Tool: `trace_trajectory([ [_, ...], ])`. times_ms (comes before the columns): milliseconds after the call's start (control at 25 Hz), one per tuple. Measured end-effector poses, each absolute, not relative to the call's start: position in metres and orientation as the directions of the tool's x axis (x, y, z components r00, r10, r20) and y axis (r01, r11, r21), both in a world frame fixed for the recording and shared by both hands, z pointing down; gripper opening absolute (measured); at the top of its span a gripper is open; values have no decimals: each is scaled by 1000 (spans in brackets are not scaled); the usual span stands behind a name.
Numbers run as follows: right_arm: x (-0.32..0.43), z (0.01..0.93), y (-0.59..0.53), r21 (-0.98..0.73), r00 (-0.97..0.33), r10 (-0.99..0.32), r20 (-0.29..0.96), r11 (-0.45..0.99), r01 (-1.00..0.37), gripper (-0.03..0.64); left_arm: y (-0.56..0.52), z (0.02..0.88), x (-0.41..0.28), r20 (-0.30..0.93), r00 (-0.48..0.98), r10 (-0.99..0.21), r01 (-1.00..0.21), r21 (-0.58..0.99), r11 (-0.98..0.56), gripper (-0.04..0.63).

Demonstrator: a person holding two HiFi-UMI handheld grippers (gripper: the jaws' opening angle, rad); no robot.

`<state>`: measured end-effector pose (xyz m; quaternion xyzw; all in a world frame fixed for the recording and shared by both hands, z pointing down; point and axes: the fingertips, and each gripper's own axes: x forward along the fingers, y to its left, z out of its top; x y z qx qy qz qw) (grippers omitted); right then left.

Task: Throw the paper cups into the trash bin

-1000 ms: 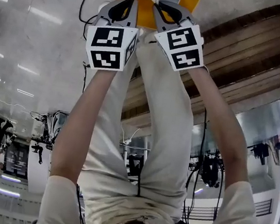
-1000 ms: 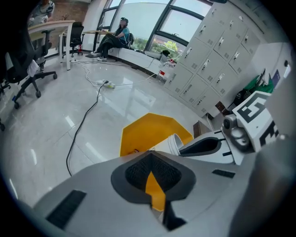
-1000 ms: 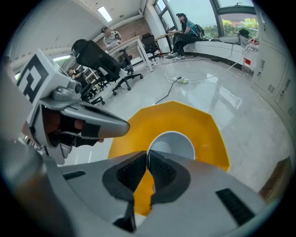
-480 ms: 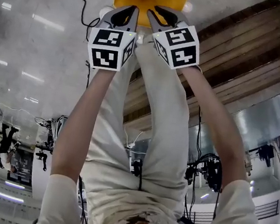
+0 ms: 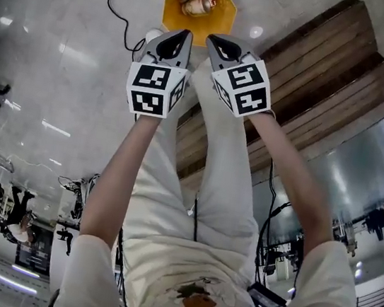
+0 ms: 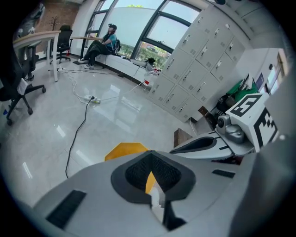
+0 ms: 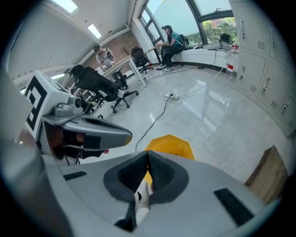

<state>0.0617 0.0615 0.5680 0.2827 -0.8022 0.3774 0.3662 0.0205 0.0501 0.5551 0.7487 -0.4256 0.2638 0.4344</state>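
While both grippers point down over the person's legs, the left gripper (image 5: 184,35) has its jaws pressed together at the tips, and its own view shows nothing caught between the pads. The right gripper (image 5: 213,40) sits just beside it, its jaws closing right up until the pads meet, and it too carries nothing. Just beyond the two tips stands the yellow trash bin (image 5: 172,12) on the glossy grey floor (image 5: 51,42). The paper cups (image 5: 199,1) lie inside it, crumpled together near the middle, clear of both grippers. Each gripper view catches the bin as a yellow shape past its closed jaws, with the other gripper alongside. A black cable (image 5: 117,11) trails over the floor to the left of the bin, and a dark wooden bench (image 5: 318,75) runs off to the right.
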Motion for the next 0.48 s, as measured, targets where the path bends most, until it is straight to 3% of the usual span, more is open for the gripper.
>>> trace_trajectory([
  [480,77,358,60,-406,-628,-272,730,566,-718,8,60,363,42,714,534,-452,-844,428,-322,6],
])
